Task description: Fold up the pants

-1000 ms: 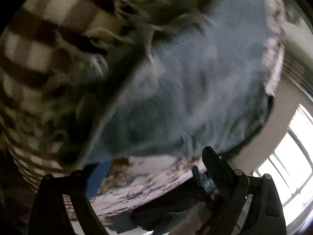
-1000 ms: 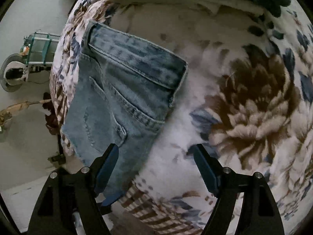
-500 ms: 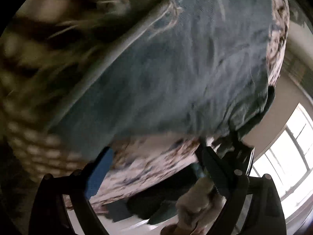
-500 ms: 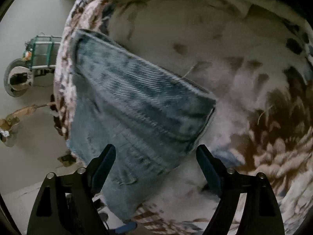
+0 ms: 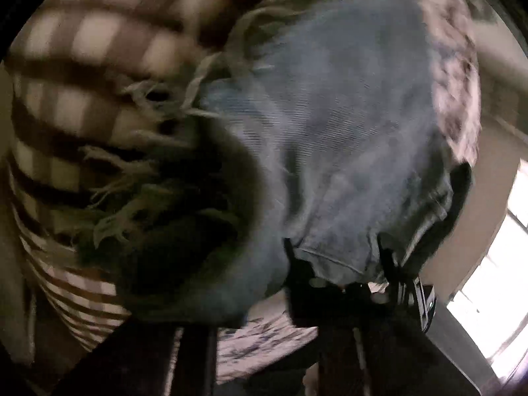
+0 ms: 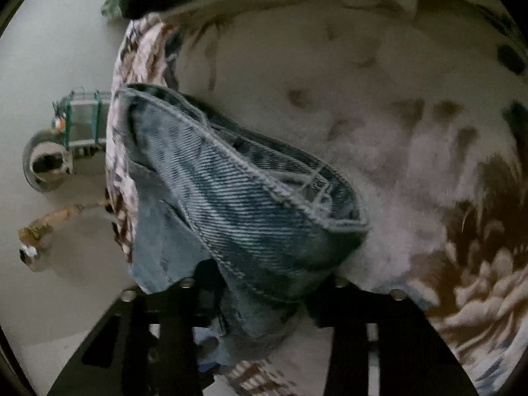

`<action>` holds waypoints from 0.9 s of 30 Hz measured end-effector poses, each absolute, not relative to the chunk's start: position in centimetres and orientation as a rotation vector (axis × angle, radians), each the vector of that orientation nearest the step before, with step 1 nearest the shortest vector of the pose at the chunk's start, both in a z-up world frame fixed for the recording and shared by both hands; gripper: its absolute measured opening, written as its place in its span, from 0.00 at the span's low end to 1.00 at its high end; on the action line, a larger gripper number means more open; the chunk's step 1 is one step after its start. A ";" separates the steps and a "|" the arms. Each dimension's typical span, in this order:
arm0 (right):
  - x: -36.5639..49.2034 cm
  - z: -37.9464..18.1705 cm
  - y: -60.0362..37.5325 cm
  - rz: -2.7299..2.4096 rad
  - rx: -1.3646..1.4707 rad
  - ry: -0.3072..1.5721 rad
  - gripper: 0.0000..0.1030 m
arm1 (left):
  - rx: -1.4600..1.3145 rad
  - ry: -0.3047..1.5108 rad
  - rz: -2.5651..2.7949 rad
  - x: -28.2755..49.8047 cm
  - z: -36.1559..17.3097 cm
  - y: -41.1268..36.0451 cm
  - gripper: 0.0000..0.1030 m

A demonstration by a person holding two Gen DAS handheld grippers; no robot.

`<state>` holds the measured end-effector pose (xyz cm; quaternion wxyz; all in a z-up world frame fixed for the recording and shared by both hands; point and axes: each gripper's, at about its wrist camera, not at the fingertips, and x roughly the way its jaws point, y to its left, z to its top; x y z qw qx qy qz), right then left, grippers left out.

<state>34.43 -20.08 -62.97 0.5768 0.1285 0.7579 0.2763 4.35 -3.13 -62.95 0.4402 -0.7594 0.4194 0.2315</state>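
Floral bedspread (image 6: 379, 105) fills the bkgd, w/ a checked throw (image 5: 85, 76) off to the left gripper's left. Left gripper (image 5: 260, 300) is clamped on the frayed leg end of the jeans (image 5: 346, 125), denim bunched right over its fingers, prob. to carry the hem over for a fold. Right gripper (image 6: 264, 300) is clamped on the waistband end of the jeans (image 6: 237, 204), lifted just ahead of it off the spread, so both ends can likely be brought together.
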 end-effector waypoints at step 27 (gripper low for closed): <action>25.0 -63.9 -27.3 0.480 0.493 1.861 0.61 | -1.663 0.963 0.432 4.1 -63.2 -0.4 0.28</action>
